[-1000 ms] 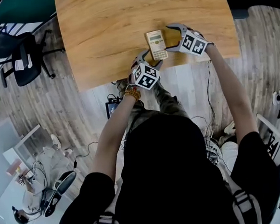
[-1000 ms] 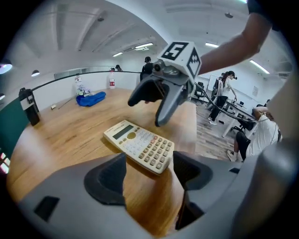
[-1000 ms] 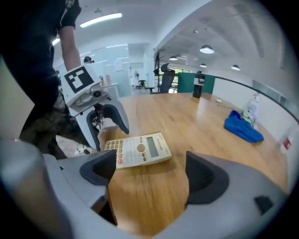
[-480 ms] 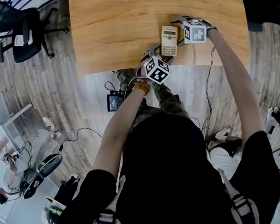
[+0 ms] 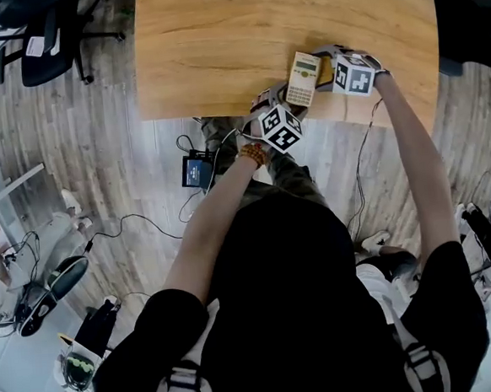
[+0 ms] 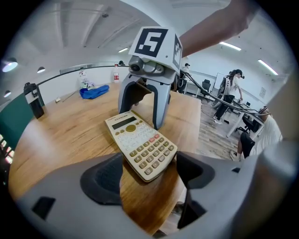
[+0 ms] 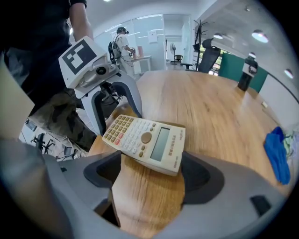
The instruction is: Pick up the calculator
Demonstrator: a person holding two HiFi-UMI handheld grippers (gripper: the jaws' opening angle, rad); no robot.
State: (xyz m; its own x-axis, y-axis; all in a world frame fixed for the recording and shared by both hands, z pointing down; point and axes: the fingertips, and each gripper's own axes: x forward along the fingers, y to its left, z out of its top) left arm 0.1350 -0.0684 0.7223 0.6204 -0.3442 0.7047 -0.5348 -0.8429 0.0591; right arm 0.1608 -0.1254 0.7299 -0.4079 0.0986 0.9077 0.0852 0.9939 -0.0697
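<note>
Since a second ago the right gripper (image 5: pixel 321 68) has come down over the far end of the calculator (image 5: pixel 303 78), and its jaws have just been closing with that end between them. The left gripper (image 5: pixel 278 104) has barely shifted, and its jaws have just been opening around the near end.

From the head view, we see the calculator lying flat on the wooden table (image 5: pixel 217 49), close to the edge nearest us. Its long axis runs away from us with a slight slant to the right, so one gripper stands at each end.

Through the left gripper view, the key end of the calculator (image 6: pixel 140 144) sits between wide-open jaws. We see table showing beside the left pad and only a sliver beside the right. Nothing is gripped. The right gripper (image 6: pixel 142 109) stands over the display end beyond.

Through the right gripper view, the display end of the calculator (image 7: pixel 147 142) lies crosswise in the gap, with its corners just beside both pads. The jaws are still fairly wide, and we see no firm pinch.

We judge the right hand better placed, since it straddles the short width and needs only to close.
</note>
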